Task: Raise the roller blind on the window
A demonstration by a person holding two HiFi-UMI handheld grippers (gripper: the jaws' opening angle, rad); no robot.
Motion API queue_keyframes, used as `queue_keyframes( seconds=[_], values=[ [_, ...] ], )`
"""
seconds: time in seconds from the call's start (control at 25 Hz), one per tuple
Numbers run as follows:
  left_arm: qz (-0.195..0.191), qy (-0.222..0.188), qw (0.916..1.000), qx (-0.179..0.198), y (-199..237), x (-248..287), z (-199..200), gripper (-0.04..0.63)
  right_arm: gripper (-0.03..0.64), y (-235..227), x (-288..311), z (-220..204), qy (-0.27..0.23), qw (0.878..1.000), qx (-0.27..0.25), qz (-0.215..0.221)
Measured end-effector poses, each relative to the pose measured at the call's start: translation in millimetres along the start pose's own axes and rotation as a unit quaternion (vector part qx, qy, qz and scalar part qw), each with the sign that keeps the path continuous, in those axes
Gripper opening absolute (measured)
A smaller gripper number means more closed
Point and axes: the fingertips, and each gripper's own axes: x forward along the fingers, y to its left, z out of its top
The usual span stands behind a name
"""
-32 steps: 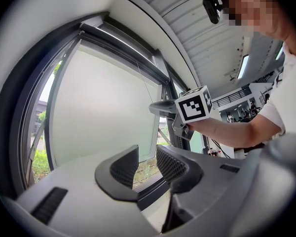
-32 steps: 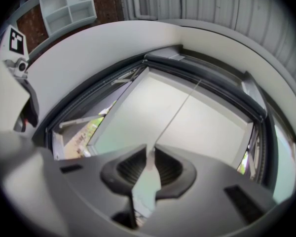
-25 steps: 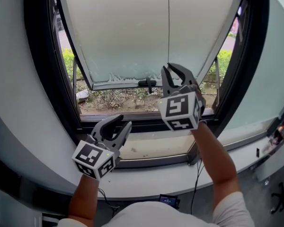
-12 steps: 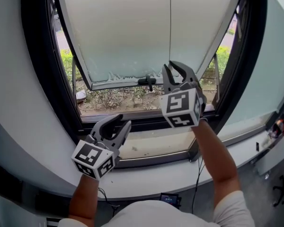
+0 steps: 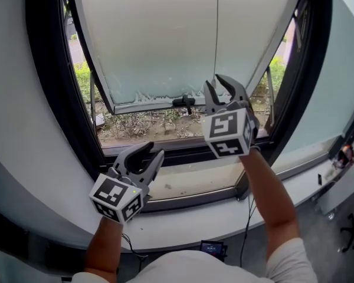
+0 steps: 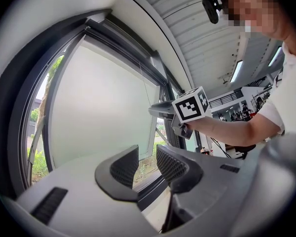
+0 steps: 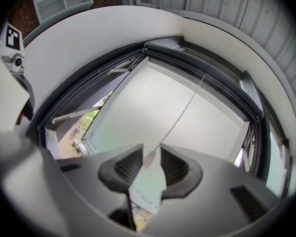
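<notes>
Two grippers face the window (image 5: 53, 99). Right gripper (image 5: 217, 82) is up at the thin cord (image 5: 216, 28), jaws just opening, small pale cord end (image 7: 149, 159) loose between ribbed pads (image 7: 126, 168), probably to regrip. Left gripper (image 5: 153, 151) hangs low by the sill (image 5: 183, 184), jaws apart, empty. Matte pale blind (image 5: 159, 40) covers the window's upper part, stiff bottom bar (image 5: 147, 104) showing.

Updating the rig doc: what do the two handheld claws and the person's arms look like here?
The left claw and right claw match: grey bodies, dark curved jaws with ribbed pads, each with a white cube bearing black square markers. The person wears a white short-sleeved top. Right claw's jaws have just been opening, with the blind cord's end between them.
</notes>
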Motion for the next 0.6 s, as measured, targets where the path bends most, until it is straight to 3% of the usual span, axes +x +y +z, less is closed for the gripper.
queue_keyframes(
  seconds=[0.6],
  values=[
    [-0.015, 0.003, 0.9996, -0.022, 19.8, -6.5, -10.5, 0.13, 0.106, 2.7, 0.6, 0.4, 0.012, 1.0, -0.016, -0.022]
  ],
)
